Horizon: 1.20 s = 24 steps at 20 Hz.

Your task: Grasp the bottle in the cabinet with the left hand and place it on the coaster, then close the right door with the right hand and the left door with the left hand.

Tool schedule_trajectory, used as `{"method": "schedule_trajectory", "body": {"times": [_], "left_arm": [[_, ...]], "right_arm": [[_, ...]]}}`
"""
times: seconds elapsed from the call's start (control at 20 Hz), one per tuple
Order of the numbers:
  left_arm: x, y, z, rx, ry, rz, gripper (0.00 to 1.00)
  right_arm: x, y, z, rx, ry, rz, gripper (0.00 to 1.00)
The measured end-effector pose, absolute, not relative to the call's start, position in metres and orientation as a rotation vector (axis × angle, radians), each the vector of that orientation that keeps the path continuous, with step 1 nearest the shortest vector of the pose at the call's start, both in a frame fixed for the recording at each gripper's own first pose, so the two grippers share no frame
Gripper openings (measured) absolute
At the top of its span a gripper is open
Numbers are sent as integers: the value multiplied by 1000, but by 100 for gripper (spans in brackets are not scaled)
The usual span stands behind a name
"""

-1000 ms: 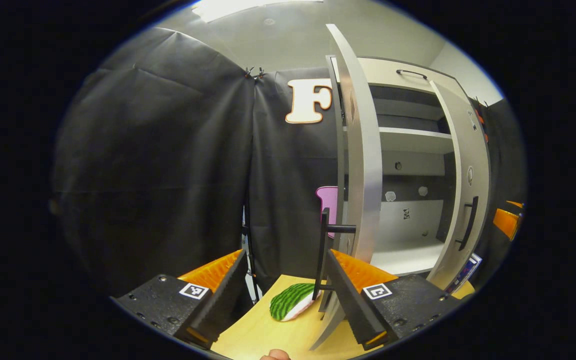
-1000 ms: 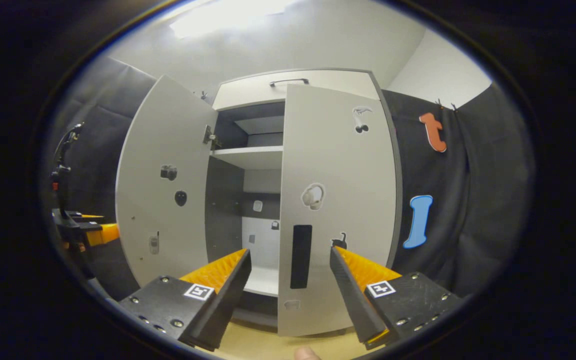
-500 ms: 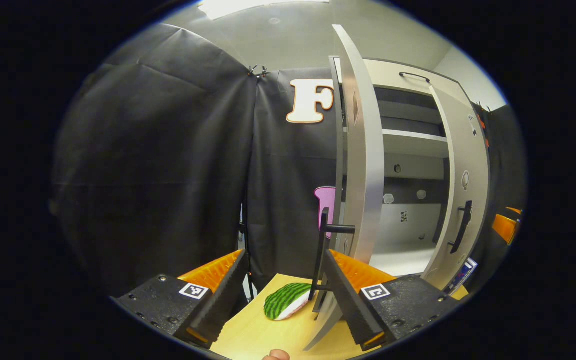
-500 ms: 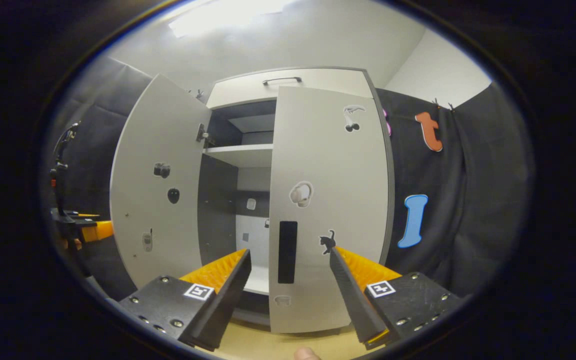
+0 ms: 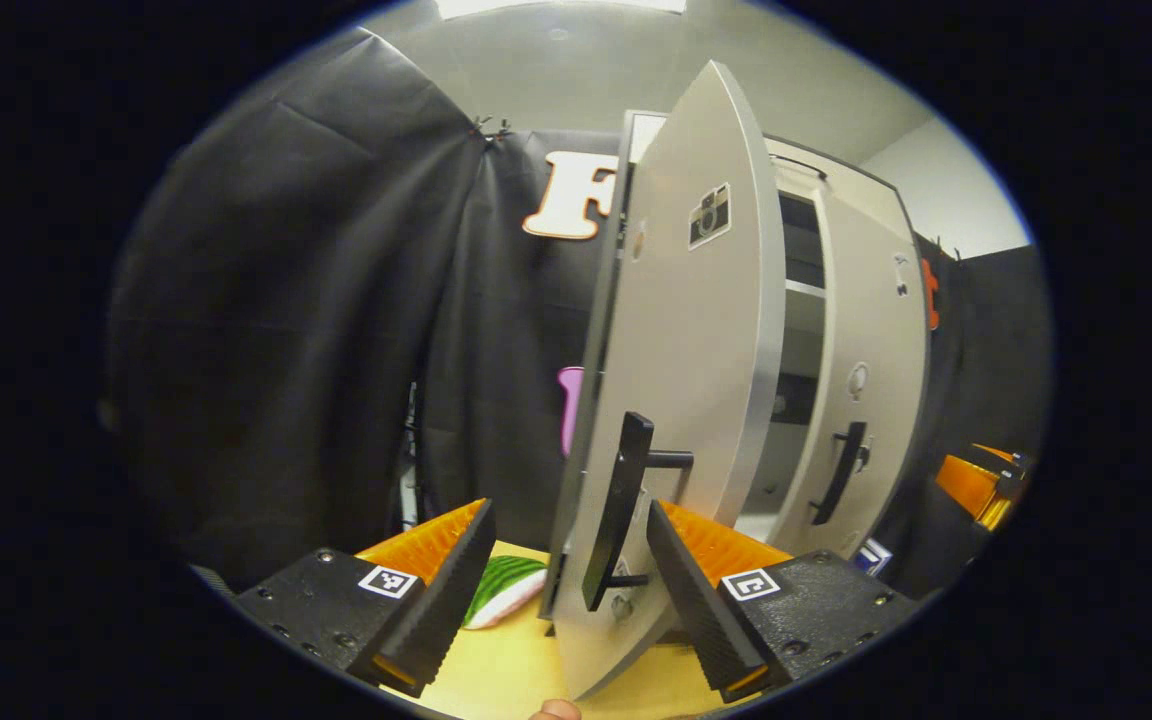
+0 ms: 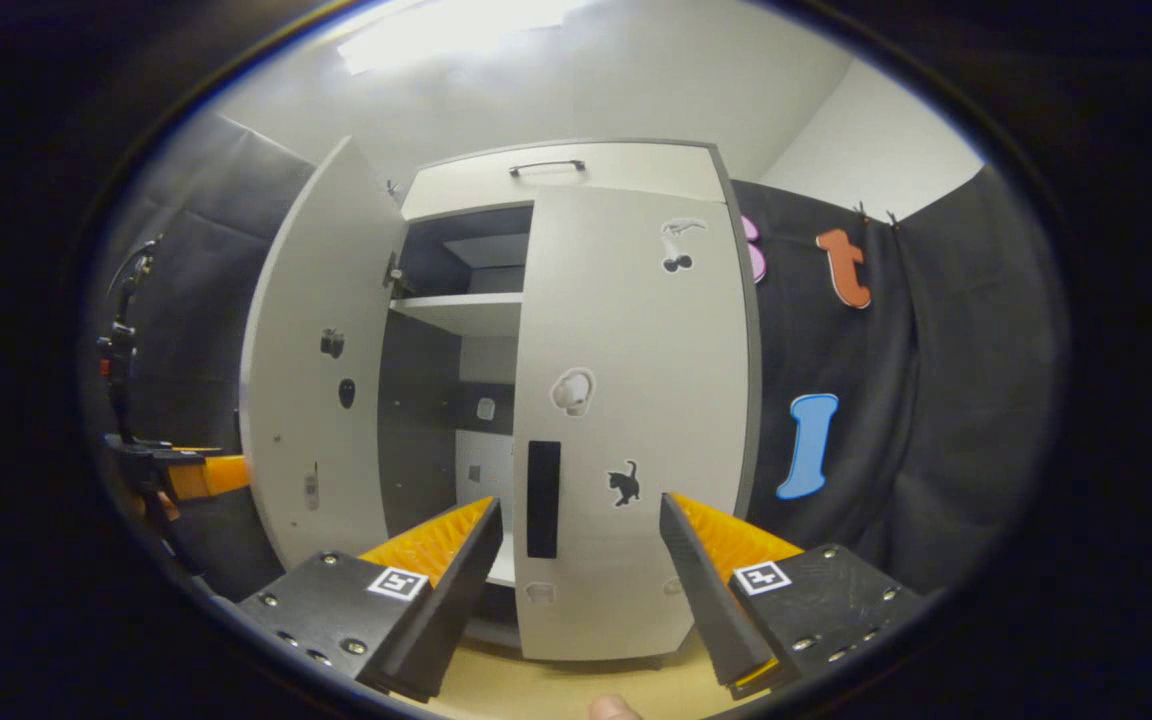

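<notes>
Left gripper (image 5: 566, 560): fingers spread wide, the left door (image 5: 681, 400) and its black handle (image 5: 616, 525) standing between them, contact unclear. Right gripper (image 6: 581, 560): fingers parted, empty, facing the nearly closed right door (image 6: 636, 420). Cabinet (image 6: 556, 165): left door ajar. Watermelon-pattern coaster (image 5: 501, 590): on the wooden surface (image 5: 496, 660), partly hidden behind a finger.

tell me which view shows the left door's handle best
The left gripper view: the left door's handle stands close and large, a black bar between the open left gripper's fingers. The right gripper view shows the left door's inner face; I cannot make out the handle there.
</notes>
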<state>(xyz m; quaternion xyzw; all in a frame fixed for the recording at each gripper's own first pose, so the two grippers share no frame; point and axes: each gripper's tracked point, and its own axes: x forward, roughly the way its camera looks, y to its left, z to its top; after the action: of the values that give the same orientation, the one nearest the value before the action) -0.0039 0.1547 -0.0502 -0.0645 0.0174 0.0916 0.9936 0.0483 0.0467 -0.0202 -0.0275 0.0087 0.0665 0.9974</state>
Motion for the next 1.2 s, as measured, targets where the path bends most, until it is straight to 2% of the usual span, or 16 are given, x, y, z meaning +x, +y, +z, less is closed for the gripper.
{"method": "schedule_trajectory", "body": {"times": [0.05,0.1,0.25,0.3,0.45,0.5,0.6,0.7,0.75,0.9,1.05,1.1,1.15,1.2], "left_arm": [[6,139,-51,-143,33,149,90],[16,120,-51,-157,24,108,95],[43,65,-51,-173,26,-20,95],[49,52,-46,-162,29,-49,95],[57,17,-38,-133,21,-130,95],[59,8,-39,-129,18,-149,95],[62,-6,-36,-123,9,-168,95],[63,-9,-35,-122,10,-176,95],[63,-11,-35,-123,12,-180,90],[61,-10,-37,-118,19,-174,95],[59,-7,-37,-114,18,-162,95],[60,-5,-37,-109,15,-157,90],[61,-3,-37,-99,15,-152,95],[63,0,-37,-88,14,-147,95]], "right_arm": [[45,40,-19,-61,16,121,93],[43,33,-18,-67,15,106,93],[33,9,-15,-88,12,50,93],[29,0,-13,-90,9,29,96],[15,-25,-8,-95,-3,-33,93],[11,-33,-7,-98,-5,-51,98],[7,-48,-4,-101,-8,-81,92],[4,-57,-2,-100,-8,-96,93],[3,-60,-2,-99,-8,-100,93],[3,-61,-2,-97,-5,-94,93],[5,-57,-5,-99,-1,-76,95],[6,-55,-6,-98,3,-69,95],[6,-53,-7,-98,6,-61,93],[7,-52,-8,-98,9,-57,95]]}}
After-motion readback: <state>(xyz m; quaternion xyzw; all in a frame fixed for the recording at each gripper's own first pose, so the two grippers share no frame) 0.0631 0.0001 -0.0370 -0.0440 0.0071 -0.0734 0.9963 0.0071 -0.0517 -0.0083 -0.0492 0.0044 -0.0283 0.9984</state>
